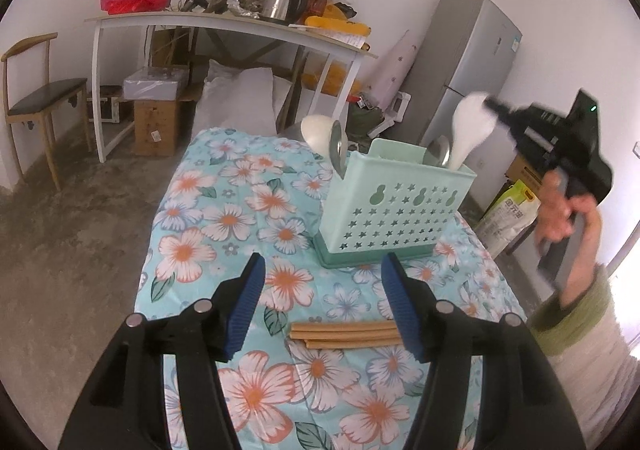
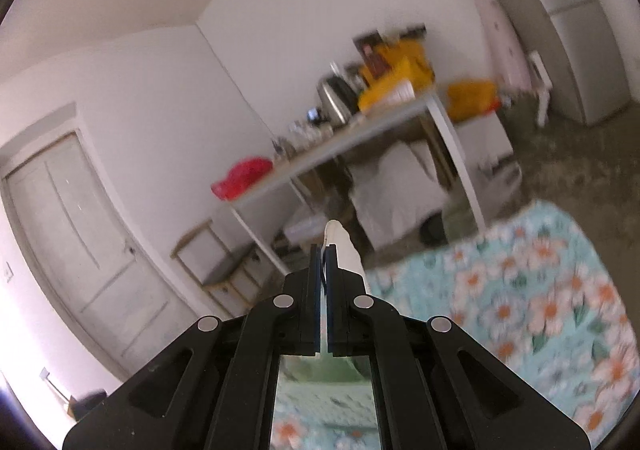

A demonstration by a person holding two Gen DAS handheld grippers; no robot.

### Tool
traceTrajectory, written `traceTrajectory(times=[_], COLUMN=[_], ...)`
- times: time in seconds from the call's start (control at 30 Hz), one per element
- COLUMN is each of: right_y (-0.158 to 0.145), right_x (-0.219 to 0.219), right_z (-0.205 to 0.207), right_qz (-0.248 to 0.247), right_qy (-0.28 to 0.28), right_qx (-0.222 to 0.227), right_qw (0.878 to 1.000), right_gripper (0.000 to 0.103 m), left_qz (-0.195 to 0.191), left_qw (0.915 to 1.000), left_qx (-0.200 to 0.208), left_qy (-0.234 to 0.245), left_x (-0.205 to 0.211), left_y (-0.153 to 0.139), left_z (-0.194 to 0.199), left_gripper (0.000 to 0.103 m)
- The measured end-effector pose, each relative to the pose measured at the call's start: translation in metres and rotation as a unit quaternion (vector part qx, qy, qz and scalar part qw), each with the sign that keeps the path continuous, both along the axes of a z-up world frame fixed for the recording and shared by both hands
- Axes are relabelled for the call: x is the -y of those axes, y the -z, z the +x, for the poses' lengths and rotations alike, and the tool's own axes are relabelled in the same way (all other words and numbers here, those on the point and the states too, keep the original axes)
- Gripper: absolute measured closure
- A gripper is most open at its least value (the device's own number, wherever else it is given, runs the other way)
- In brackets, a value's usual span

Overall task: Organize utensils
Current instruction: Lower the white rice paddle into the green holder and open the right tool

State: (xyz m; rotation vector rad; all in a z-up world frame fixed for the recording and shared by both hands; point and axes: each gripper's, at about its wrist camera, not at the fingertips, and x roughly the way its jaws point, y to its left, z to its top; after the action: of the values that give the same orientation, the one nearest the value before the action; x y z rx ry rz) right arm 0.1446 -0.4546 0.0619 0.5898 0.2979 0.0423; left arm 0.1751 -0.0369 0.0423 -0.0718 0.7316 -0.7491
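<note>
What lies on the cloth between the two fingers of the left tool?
A bundle of wooden chopsticks lies between the open left tool's fingers, shown in the left wrist view.

Count of what you have on the floral table

You have one green holder [image 1: 394,206] right of centre, two white spoons [image 1: 472,126] and two metal spoons [image 1: 339,146] standing in it, and a bundle of wooden chopsticks [image 1: 344,334], lower centre, too overlapped to count exactly. You have two grippers: left gripper [image 1: 322,304], right gripper [image 2: 324,270].
</note>
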Motion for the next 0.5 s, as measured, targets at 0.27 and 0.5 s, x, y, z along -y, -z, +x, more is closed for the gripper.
traceTrajectory(times=[0.27, 0.5], right_y=[0.021, 0.023], right_x=[-0.004, -0.001], right_z=[-0.016, -0.044], right_qz=[0.006, -0.001], right_qy=[0.008, 0.029], right_qx=[-0.041, -0.035], right_qw=[0.999, 0.999], right_gripper=[0.095, 0.088], left_qz=[-0.001, -0.003], left_qw=[1.0000, 1.0000], left_qx=[-0.003, -0.002], left_qy=[0.006, 0.006], left_x=[0.003, 0.005], left_y=[0.001, 0.000], left_z=[-0.004, -0.007], left_gripper=[0.043, 0.042])
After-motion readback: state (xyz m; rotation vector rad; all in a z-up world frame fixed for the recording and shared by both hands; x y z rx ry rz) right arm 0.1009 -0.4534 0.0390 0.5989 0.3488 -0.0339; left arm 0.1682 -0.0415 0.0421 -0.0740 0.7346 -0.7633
